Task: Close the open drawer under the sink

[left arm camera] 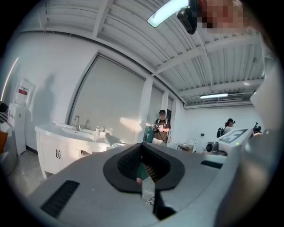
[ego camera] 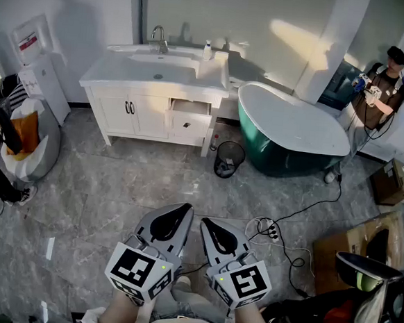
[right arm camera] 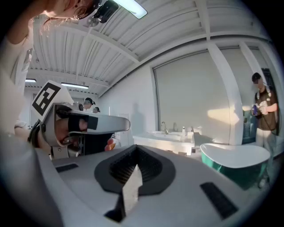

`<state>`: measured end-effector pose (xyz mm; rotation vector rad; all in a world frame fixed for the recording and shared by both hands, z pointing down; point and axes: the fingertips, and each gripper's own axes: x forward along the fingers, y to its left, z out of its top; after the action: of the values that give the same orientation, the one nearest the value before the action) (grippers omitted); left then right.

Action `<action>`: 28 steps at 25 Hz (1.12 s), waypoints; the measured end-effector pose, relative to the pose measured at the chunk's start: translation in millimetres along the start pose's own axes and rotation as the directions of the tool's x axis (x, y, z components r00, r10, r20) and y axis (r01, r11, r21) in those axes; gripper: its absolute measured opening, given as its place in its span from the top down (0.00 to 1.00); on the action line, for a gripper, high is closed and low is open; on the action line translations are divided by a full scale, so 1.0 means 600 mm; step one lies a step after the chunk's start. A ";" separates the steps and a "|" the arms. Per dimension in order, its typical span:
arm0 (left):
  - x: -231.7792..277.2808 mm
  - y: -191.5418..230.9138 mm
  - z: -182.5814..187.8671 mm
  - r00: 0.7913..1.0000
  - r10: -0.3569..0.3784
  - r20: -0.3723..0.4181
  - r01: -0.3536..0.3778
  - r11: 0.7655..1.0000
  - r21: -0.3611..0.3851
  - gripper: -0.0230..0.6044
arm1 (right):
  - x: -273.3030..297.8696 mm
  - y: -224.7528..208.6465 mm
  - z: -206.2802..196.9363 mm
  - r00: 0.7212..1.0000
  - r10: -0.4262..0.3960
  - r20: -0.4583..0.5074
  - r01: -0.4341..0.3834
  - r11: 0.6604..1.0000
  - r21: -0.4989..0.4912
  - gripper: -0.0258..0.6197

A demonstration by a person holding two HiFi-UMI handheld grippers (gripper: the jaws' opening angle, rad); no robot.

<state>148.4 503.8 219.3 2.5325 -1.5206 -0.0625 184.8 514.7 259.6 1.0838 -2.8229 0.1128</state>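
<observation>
Right now both grippers are hanging low at 6 o'clock in the head view, close to the person's body and well apart from the vanity [ego camera: 122,113]. L gripper [ego camera: 179,213] is sitting w/ jaws pressed together, nothing btwn them. R gripper [ego camera: 207,225] is doing the same, clenched on nothing. They're lying just beside each other, tips pointing toward 12, marker cubes toward the person.

Drawer [ego camera: 190,107] is standing pulled out at 12 o'clock, far across the grey floor [ego camera: 117,178]. It's in the vanity's right half, just under the countertop and right of the sink [ego camera: 161,67]. A shut drawer is sitting directly below it, and two shut cabinet doors are showing to its left. Neither gripper is touching it.

Faucet [ego camera: 159,38] is rising at the sink's back edge, w/ a small bottle [ego camera: 207,50] standing on the counter to its right.

A black bin [ego camera: 229,158] is standing on the floor near the vanity's right corner, approx. 12–1 o'clock from the grippers. A green tub [ego camera: 295,130] is lying at 1 o'clock, just beside the vanity's right end. A black cable [ego camera: 279,240] is trailing over the floor at 3 o'clock, near R gripper.

Another person [ego camera: 381,91] is standing at 2 o'clock beyond the tub, holding sth in both hands — can't tell what. A white dispenser [ego camera: 39,64] is standing at 10 o'clock against the wall, left of the vanity. A cardboard box [ego camera: 393,181] is lying by the right edge.
</observation>
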 end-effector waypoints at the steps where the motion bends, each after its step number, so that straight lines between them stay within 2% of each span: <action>1: 0.001 -0.005 0.000 1.000 0.002 0.002 -0.002 1.000 0.005 0.94 | -0.005 -0.001 0.001 1.000 0.002 0.003 -0.002 1.000 0.000 0.95; 8: -0.002 -0.034 -0.011 1.000 0.004 -0.015 -0.003 1.000 0.024 0.94 | -0.033 -0.010 -0.003 1.000 0.013 0.008 -0.013 1.000 0.011 0.95; 14: -0.001 -0.022 -0.018 1.000 0.023 -0.017 -0.022 1.000 0.016 0.94 | -0.021 -0.013 -0.014 1.000 0.022 0.001 -0.022 0.999 0.026 0.94; 21: 0.035 0.038 -0.014 1.000 0.024 -0.010 -0.024 0.999 0.021 0.94 | 0.041 -0.038 -0.015 1.000 0.010 0.002 -0.010 0.999 0.032 0.95; 28: 0.123 0.136 0.016 1.000 0.001 -0.008 -0.001 1.000 0.025 0.94 | 0.156 -0.095 0.002 1.000 -0.005 -0.021 0.006 1.000 0.027 0.94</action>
<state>111.3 400.3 228.9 2.5486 -1.5290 -0.0331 153.7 410.4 272.5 1.0889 -2.8075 0.1620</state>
